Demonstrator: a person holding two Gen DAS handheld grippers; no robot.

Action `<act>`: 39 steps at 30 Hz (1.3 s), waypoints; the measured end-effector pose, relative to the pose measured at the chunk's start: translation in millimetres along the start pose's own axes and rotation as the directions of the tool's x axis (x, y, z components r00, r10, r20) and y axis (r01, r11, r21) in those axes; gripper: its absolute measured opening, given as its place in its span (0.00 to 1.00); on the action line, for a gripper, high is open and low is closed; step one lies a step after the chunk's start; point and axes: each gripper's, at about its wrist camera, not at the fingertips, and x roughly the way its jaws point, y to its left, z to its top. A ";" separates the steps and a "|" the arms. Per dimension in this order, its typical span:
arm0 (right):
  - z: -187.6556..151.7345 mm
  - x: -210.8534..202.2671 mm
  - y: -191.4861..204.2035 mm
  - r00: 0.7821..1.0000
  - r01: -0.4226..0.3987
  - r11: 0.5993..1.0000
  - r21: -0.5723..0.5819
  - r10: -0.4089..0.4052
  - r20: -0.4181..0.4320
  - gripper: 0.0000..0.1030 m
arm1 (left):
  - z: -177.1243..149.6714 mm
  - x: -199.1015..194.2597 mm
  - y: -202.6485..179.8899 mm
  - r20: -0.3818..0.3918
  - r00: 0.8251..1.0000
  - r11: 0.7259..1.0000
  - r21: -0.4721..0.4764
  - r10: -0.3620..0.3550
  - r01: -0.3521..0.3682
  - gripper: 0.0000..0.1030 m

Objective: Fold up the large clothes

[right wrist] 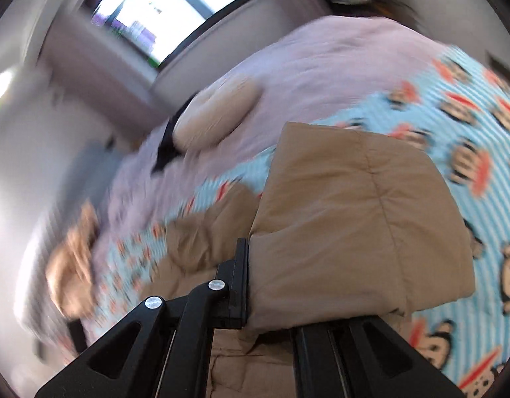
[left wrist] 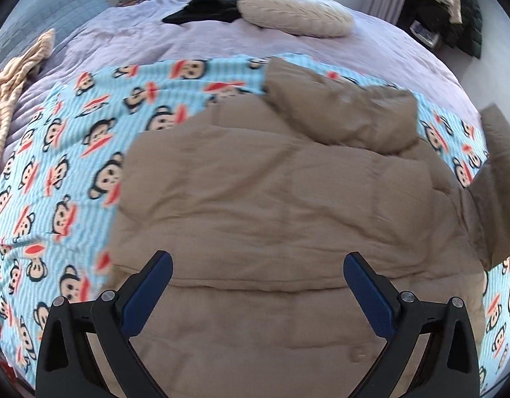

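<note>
A tan padded jacket (left wrist: 271, 205) lies spread on a light-blue blanket (left wrist: 65, 152) printed with cartoon monkeys. One sleeve (left wrist: 341, 109) is folded over its upper part. My left gripper (left wrist: 258, 278) hangs over the jacket's lower half, open, with nothing between its blue pads (left wrist: 148, 295). In the right wrist view my right gripper (right wrist: 251, 285) is shut on a fold of the tan jacket (right wrist: 354, 219), which is lifted off the blanket (right wrist: 454, 126) and drapes over the right finger, hiding it. That raised part shows at the right edge of the left wrist view as a tan flap (left wrist: 500, 179).
The blanket lies on a lilac bedspread (left wrist: 195, 43). A round cream cushion (left wrist: 294, 11) and a black garment (left wrist: 211, 5) sit at the far side. A beige striped cloth (left wrist: 12, 93) lies at the left. Dark clothes (left wrist: 454, 6) are piled beyond the bed's right corner.
</note>
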 end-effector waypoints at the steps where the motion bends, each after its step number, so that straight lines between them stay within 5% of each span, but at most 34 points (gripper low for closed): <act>1: -8.8 17.7 23.7 1.000 0.012 0.998 -0.055 -0.013 -0.028 0.05 | 1.3 1.0 11.1 0.003 1.000 1.000 -0.011 0.006 -0.006 1.00; 7: -83.8 101.3 90.2 0.975 0.093 0.961 -0.261 -0.141 -0.173 0.05 | 2.4 16.7 52.5 -0.003 1.000 0.998 -0.052 0.019 -0.019 1.00; 12: -119.0 141.4 65.9 0.935 0.177 0.950 -0.256 -0.243 -0.257 0.05 | -0.9 34.0 57.4 -0.033 0.999 0.998 -0.066 -0.003 0.001 1.00; 17: -117.5 144.9 60.6 0.920 0.179 0.955 -0.238 -0.248 -0.304 0.08 | 4.9 38.3 48.1 -0.030 0.999 0.998 -0.061 -0.027 0.025 1.00; 20: -107.6 123.9 52.7 0.922 0.142 0.981 -0.135 -0.181 -0.343 0.44 | 12.7 36.7 45.4 -0.014 0.999 0.997 -0.060 -0.043 0.042 1.00; 21: -104.8 113.5 46.2 0.931 0.125 0.989 -0.077 -0.144 -0.335 0.69 | 15.0 36.5 45.8 -0.009 0.999 0.997 -0.062 -0.047 0.046 1.00; 22: -100.7 100.2 38.5 0.947 0.111 0.994 -0.004 -0.107 -0.303 0.74 | 18.2 37.3 47.2 -0.006 0.999 0.997 -0.064 -0.053 0.052 1.00; 24: -91.8 76.8 10.6 0.972 0.058 0.984 0.168 -0.017 -0.235 0.74 | 24.6 40.4 53.5 -0.008 0.998 0.994 -0.085 -0.064 0.063 1.00; 27: -82.4 66.5 -36.9 0.987 0.055 0.921 0.385 0.009 -0.163 0.73 | 30.4 43.1 63.6 -0.014 0.994 0.988 -0.117 -0.107 0.104 1.00; 29: -76.7 66.6 -56.6 0.992 0.045 0.881 0.470 0.016 -0.125 0.40 | 31.5 42.4 68.3 -0.007 0.990 0.983 -0.123 -0.140 0.138 1.00; 30: -72.2 69.9 -59.2 0.991 0.053 0.878 0.476 0.011 -0.130 0.04 | 31.3 41.4 71.0 0.000 0.988 0.980 -0.128 -0.156 0.155 0.93; 32: -62.7 75.0 -44.1 0.992 0.055 0.910 0.411 -0.004 -0.126 0.05 | 30.5 41.5 75.5 -0.004 0.985 0.976 -0.139 -0.170 0.168 0.84; 35: -56.7 84.2 15.1 0.989 0.064 0.989 0.133 -0.045 -0.137 0.05 | 27.5 43.3 84.1 -0.016 0.978 0.963 -0.178 -0.207 0.201 0.84; 39: -80.5 112.8 98.2 0.975 0.039 0.979 -0.199 -0.080 -0.205 0.05 | 25.8 35.9 93.2 0.007 0.967 0.942 -0.220 -0.256 0.252 0.84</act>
